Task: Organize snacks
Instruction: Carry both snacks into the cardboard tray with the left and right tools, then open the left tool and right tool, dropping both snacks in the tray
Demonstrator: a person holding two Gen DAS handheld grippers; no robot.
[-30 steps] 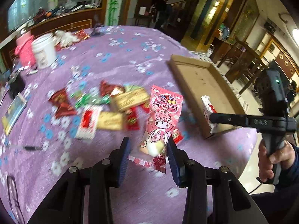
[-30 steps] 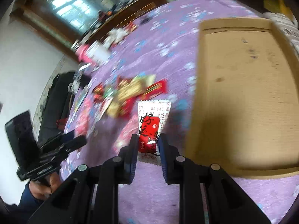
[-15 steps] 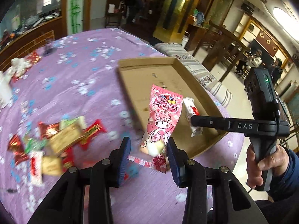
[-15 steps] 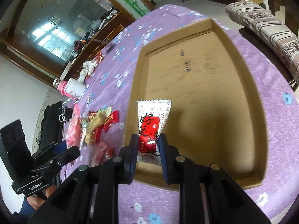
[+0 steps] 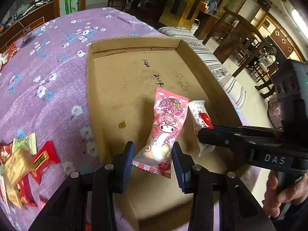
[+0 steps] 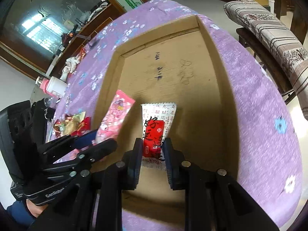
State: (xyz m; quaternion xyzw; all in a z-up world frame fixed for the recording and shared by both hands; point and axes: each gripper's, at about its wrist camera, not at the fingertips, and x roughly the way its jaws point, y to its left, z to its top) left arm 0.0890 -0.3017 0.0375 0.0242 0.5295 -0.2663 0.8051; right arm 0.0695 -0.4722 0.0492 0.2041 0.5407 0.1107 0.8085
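- both packets hang over the cardboard tray, so the coming move looks like a release straight down onto its bare floor.
- the left gripper is closed partway on a pink candy bag, gripped near its lower end; the bag's long axis runs forward from the jaws, tipped toward the tray's far wall.
- the right gripper is closed narrow on a white and red packet, also held at its lower end, long axis pointing away from the jaws.
- the two packets are just beside each other, pink one to the left, both above the tray's near half; neither touches the floor as far as i can tell.
- the loose snack pile lies on the purple tablecloth, well apart to the left of the tray.
- a second ago the left gripper was over the pile and the right gripper over cloth beside the tray's edge; now both are over the tray, grips unchanged.
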